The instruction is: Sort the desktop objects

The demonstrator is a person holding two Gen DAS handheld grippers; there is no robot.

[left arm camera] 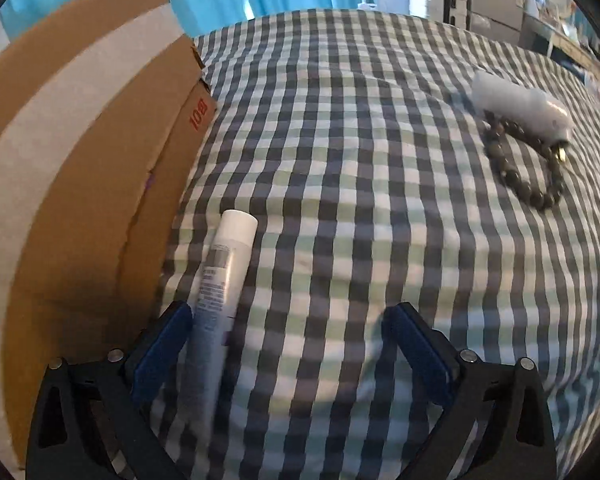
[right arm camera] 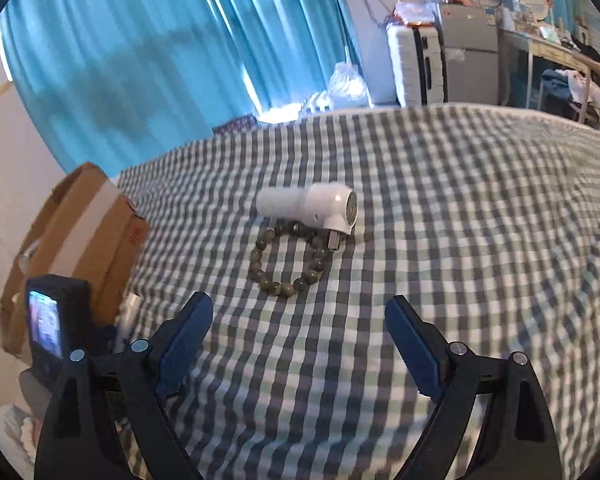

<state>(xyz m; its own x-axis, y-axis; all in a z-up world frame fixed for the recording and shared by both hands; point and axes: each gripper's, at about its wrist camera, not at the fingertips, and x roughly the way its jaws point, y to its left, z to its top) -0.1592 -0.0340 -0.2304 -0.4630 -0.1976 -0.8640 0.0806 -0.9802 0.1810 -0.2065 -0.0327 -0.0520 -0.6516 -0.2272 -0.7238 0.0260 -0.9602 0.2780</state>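
Seen along the left gripper (left arm camera: 288,330), a brown cardboard box (left arm camera: 80,152) with a pale tape stripe stands hard to the left of the left finger; its corner bears red print that reads "10B"; just inside that finger a white tube (left arm camera: 220,280) lies on the checked cloth (left arm camera: 360,160), its cap pointing away from the tool and its blurred body running back beside the blue pad, though whether pad and tube touch cannot be told; the jaws stand wide apart with nothing between them but the tube at the left edge of the gap; far ahead and to the right a white handheld device (left arm camera: 520,106) lies with a dark bead bracelet (left arm camera: 528,164) just in front of it. Seen along the right gripper (right arm camera: 299,320), the other tool's camera unit (right arm camera: 54,320) with its small lit screen shows at the far left, in front of the same box (right arm camera: 84,240); the jaws here are spread wide too and hold nothing; straight ahead of the gap, a little left of centre, the bracelet (right arm camera: 256,258) lies on the cloth (right arm camera: 480,220), its far side touching the white device (right arm camera: 308,204), whose round grille faces right; blue curtains (right arm camera: 140,60) hang beyond.
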